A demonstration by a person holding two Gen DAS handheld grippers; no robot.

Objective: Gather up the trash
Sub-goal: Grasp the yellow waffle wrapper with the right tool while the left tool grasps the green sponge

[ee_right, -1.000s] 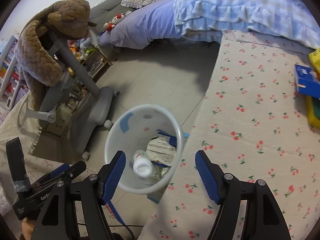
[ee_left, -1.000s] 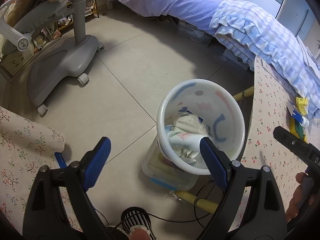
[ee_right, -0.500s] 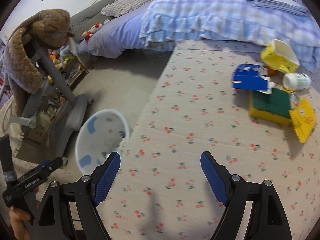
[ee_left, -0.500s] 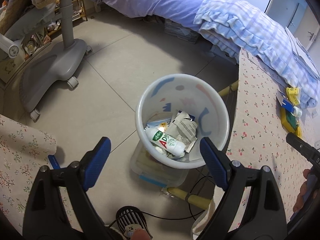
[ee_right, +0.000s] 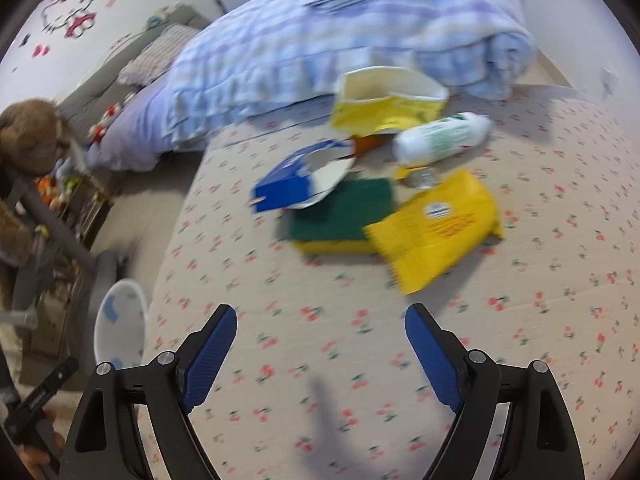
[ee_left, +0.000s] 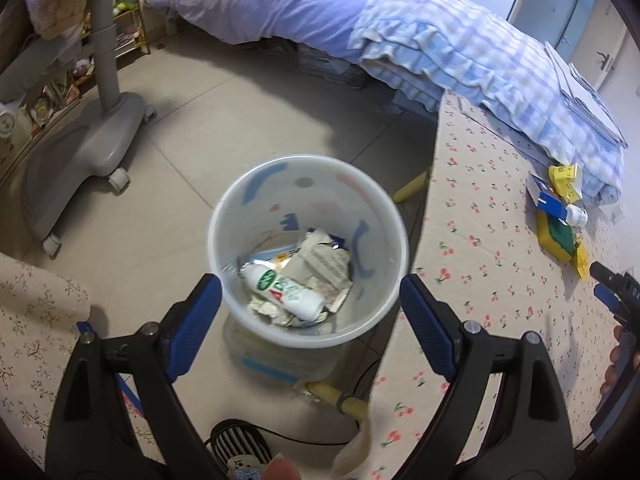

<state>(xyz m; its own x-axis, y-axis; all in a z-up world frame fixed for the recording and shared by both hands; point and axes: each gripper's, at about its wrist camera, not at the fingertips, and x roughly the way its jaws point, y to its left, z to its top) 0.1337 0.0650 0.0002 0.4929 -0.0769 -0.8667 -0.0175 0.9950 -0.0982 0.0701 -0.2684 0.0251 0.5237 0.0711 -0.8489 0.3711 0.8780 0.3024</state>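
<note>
A white trash bin [ee_left: 394, 240] stands on the floor beside the cherry-print table [ee_left: 488, 264]. Inside lie a white bottle [ee_left: 286, 290] and crumpled wrappers [ee_left: 324, 260]. My left gripper [ee_left: 310, 312] is open and empty above the bin's near rim. My right gripper [ee_right: 320, 352] is open and empty over the table [ee_right: 360, 340]. Ahead of it lie a yellow packet [ee_right: 436, 228], a green and yellow sponge [ee_right: 340, 216], a torn blue box [ee_right: 298, 182], a white bottle [ee_right: 440, 138] and a yellow carton [ee_right: 388, 102]. The bin also shows in the right wrist view [ee_right: 118, 330].
A grey wheeled chair base [ee_left: 80, 152] stands left of the bin. A bed with a blue checked quilt [ee_left: 460, 52] runs along the back. A clear plastic box [ee_left: 280, 356] sits under the bin. A floral cloth surface [ee_left: 36, 320] is at lower left.
My right gripper has swung away from the bin toward the trash on the table. The white bottle dropped into the bin. The left gripper has pulled back a little.
</note>
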